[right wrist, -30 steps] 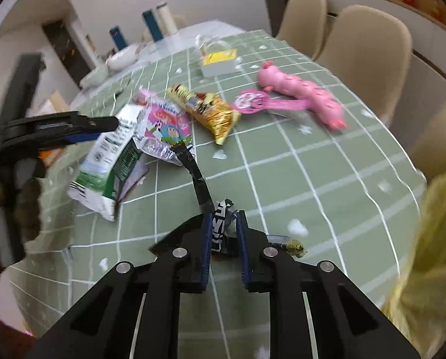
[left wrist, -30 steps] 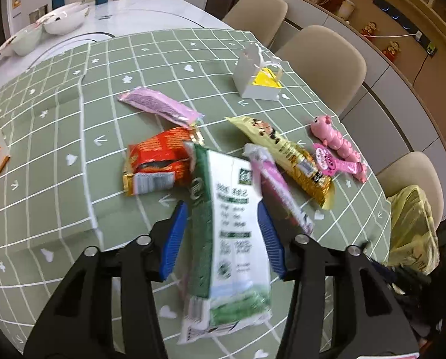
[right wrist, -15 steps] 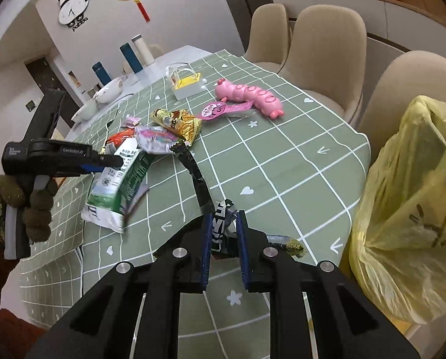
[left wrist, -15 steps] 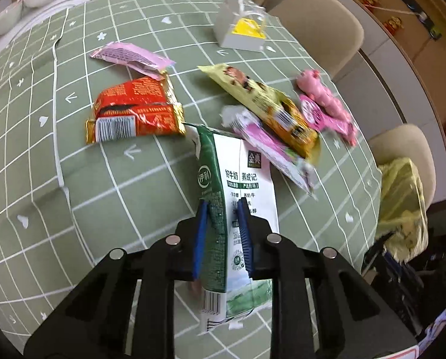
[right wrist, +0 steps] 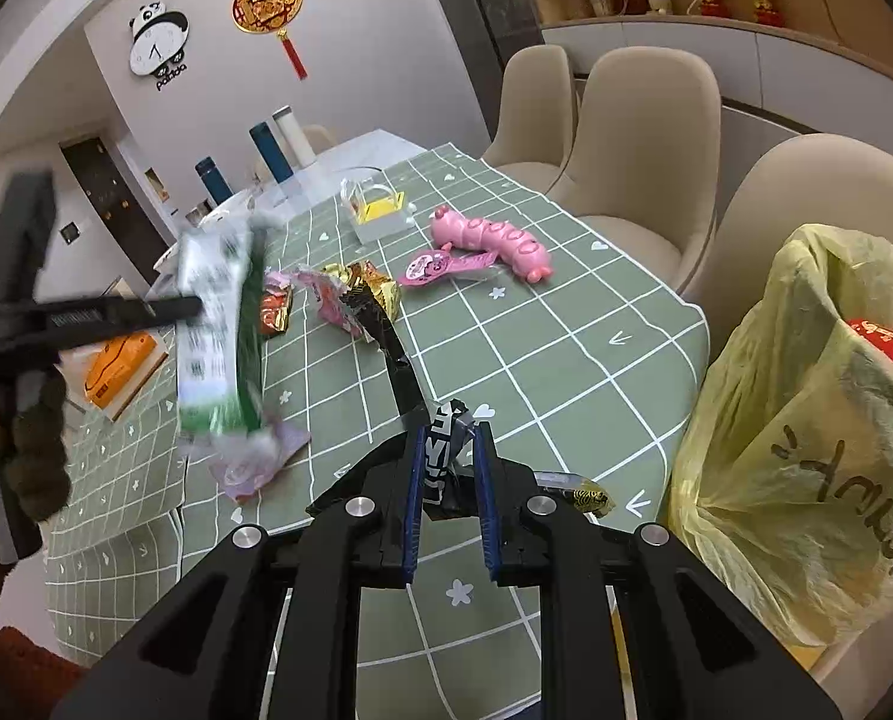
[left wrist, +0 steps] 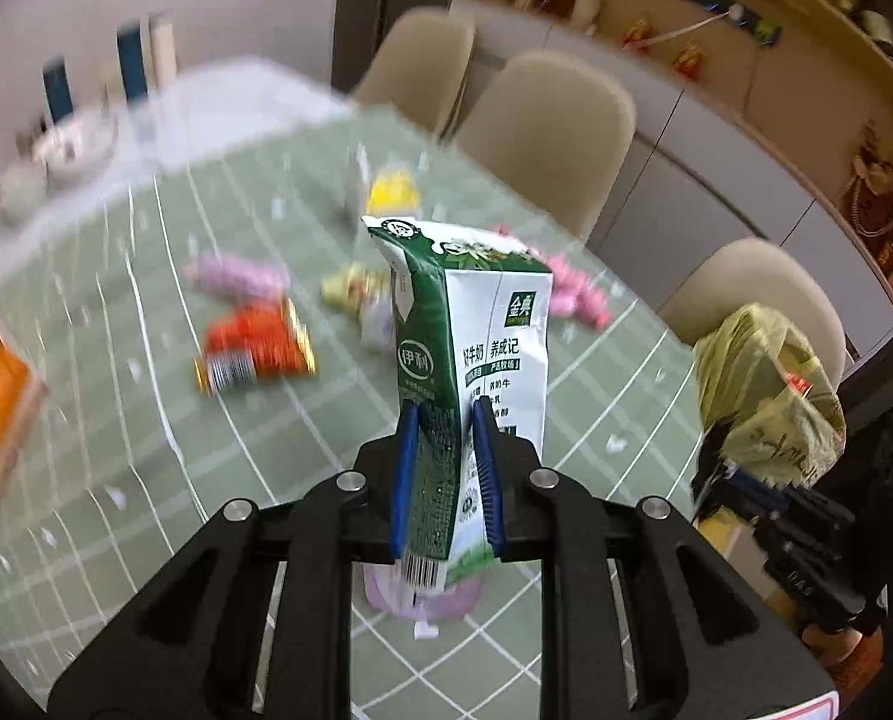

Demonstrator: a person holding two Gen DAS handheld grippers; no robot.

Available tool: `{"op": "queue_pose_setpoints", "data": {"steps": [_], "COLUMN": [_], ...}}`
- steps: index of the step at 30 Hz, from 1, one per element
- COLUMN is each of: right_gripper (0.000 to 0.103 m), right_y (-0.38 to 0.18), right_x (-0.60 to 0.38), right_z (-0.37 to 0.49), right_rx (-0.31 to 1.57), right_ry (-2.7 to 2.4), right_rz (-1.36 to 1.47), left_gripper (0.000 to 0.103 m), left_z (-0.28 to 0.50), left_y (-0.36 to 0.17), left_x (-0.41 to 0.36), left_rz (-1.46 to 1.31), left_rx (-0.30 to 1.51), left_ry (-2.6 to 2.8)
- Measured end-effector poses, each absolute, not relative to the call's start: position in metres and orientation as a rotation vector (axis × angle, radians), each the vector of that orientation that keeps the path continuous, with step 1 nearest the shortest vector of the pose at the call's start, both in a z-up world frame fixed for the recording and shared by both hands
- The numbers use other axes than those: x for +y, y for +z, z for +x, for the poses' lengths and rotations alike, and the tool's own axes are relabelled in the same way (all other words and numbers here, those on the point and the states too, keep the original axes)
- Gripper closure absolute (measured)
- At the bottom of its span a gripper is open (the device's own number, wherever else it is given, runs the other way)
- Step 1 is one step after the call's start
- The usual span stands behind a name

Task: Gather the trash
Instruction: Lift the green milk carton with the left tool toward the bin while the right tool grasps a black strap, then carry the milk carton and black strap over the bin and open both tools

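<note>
My left gripper (left wrist: 443, 468) is shut on a green and white milk carton (left wrist: 476, 348) and holds it upright above the table; a pink wrapper (left wrist: 422, 600) hangs beneath it. The carton also shows in the right wrist view (right wrist: 221, 324), lifted and blurred. My right gripper (right wrist: 449, 480) is shut on a black wrapper (right wrist: 443, 450) with a long black strip (right wrist: 395, 354), above the table's near edge. A yellow trash bag (right wrist: 806, 450) hangs open at the right, also in the left wrist view (left wrist: 770, 396). Red (left wrist: 254, 348), yellow (right wrist: 368, 288) and pink (left wrist: 236, 276) wrappers lie on the table.
The green checked tablecloth (right wrist: 566, 360) carries a pink toy caterpillar (right wrist: 494, 240), a pink fan toy (right wrist: 440, 267), a small white box with a yellow top (right wrist: 377, 216) and an orange box (right wrist: 116, 366). Beige chairs (right wrist: 644, 120) line the right side. Bottles (right wrist: 266, 150) stand at the far end.
My left gripper has closed on the milk carton and lifted it off the table, tilting it upright. My right gripper, still holding the black wrapper, has pulled back toward the table's edge and the yellow bag.
</note>
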State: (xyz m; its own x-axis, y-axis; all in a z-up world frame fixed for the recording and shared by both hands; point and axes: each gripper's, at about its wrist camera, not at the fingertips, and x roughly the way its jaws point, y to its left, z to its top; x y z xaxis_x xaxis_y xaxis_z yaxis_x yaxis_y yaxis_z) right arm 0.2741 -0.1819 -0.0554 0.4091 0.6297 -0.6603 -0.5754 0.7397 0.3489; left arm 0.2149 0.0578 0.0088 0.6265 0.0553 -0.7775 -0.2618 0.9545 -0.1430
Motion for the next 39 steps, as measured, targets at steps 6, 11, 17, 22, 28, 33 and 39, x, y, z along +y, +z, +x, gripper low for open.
{"op": "queue_pose_setpoints", "data": {"steps": [6,11,17,22,28,33,39], "right_gripper": [0.086,0.086,0.086,0.086,0.086,0.086,0.086], "right_y": [-0.047,-0.037,-0.019,0.002,0.025,0.036,0.037], "right_x": [-0.194,-0.207,-0.231,-0.263,-0.309,-0.351,-0.398], "right_z": [0.275,0.278,0.280,0.286,0.297,0.308,0.318], "right_rx": [0.828,0.795,0.755,0.714,0.660,0.640,0.640], "right_ry": [0.745,0.729,0.693,0.633,0.519,0.413,0.264], "right_rz": [0.101,0.118,0.107,0.109,0.103,0.126,0.137], "left_gripper": [0.086,0.086,0.086,0.086,0.086,0.086,0.086], "left_z": [0.213,0.221,0.228,0.243,0.276,0.309,0.359], "left_y": [0.053,0.073,0.087,0.097,0.114,0.118,0.101], "left_x": [0.036,0.020,-0.007,-0.031,-0.069,-0.109,-0.168], "left_rz": [-0.183,-0.169,-0.141,-0.142,-0.125,-0.112,-0.115], "left_rx": [0.739,0.698,0.658,0.626,0.560,0.527,0.513], "left_ry": [0.167,0.148,0.106,0.050,-0.043,-0.139,-0.270]}}
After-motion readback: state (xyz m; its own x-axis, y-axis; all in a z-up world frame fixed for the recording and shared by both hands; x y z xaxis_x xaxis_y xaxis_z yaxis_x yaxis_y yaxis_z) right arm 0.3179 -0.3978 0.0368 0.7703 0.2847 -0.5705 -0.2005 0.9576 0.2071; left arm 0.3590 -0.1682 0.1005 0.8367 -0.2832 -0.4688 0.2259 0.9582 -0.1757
